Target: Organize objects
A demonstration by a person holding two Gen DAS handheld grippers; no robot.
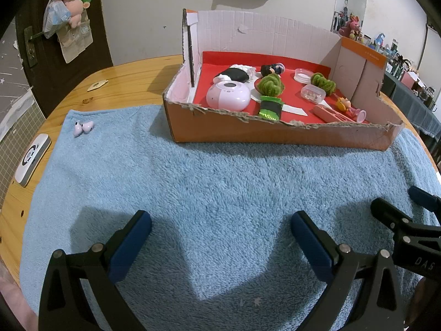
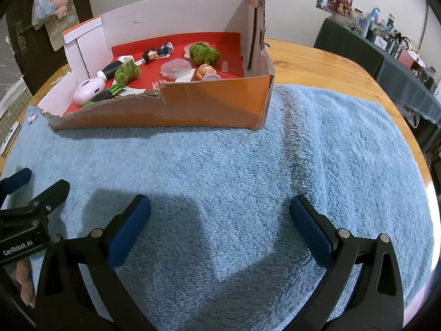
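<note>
An open cardboard box (image 1: 275, 132) (image 2: 209, 104) with a red floor stands at the far side of a blue towel (image 1: 220, 193) (image 2: 248, 165). It holds a pink earbud case (image 1: 228, 96) (image 2: 88, 89), green fuzzy items (image 1: 271, 84) (image 2: 205, 52), small figurines (image 1: 273, 69) and a clear plastic box (image 1: 312, 93) (image 2: 175, 69). Two pink earbuds (image 1: 83, 127) lie loose on the towel's far left; they also show in the right wrist view (image 2: 31, 118). My left gripper (image 1: 220, 231) is open and empty over the towel. My right gripper (image 2: 220, 215) is open and empty beside it.
The towel lies on a round wooden table (image 1: 132, 77) (image 2: 317, 60). A white device (image 1: 32, 158) sits at the table's left edge. A small flat wooden piece (image 1: 97, 85) lies behind the towel. A dark door with hanging plush toys (image 1: 69, 5) stands at far left.
</note>
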